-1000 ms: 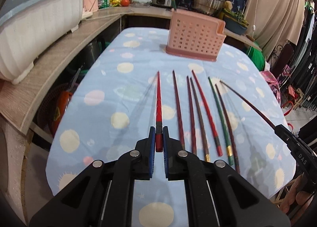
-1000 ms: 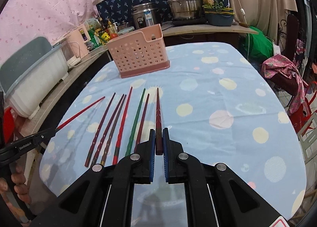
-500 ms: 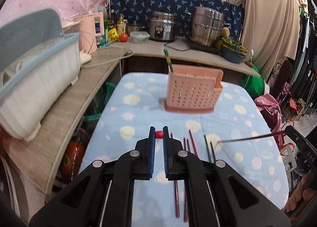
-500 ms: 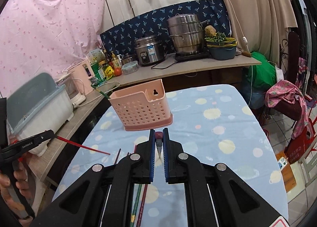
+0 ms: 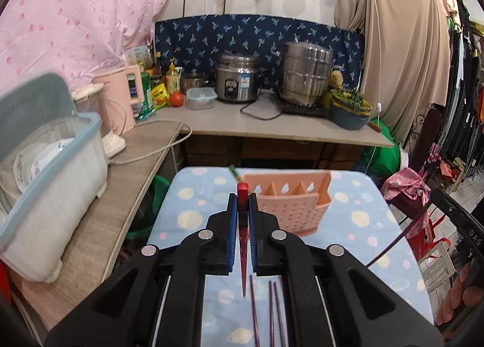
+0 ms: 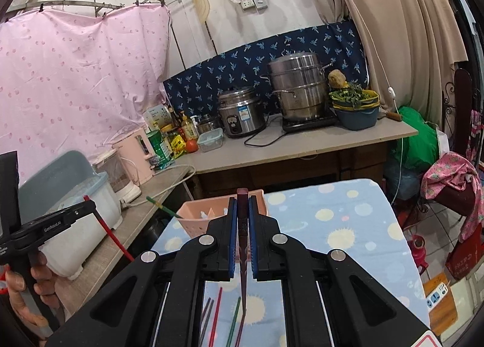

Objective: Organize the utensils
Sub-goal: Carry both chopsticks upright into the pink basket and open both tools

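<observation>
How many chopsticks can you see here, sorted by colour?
Red: 2, one in the left hand-held gripper, one on the table.
Green: 2, one in the pink basket, one on the table.
Dark maroon: 4, one in the right hand-held gripper, three on the table.
Total: 8 visible; the grippers may hide more.

A home kitchen: rice cooker (image 5: 235, 79), stacked steamer pot (image 5: 305, 74) and condiment bottles (image 6: 181, 132) crowd the counter (image 5: 272, 126).
</observation>
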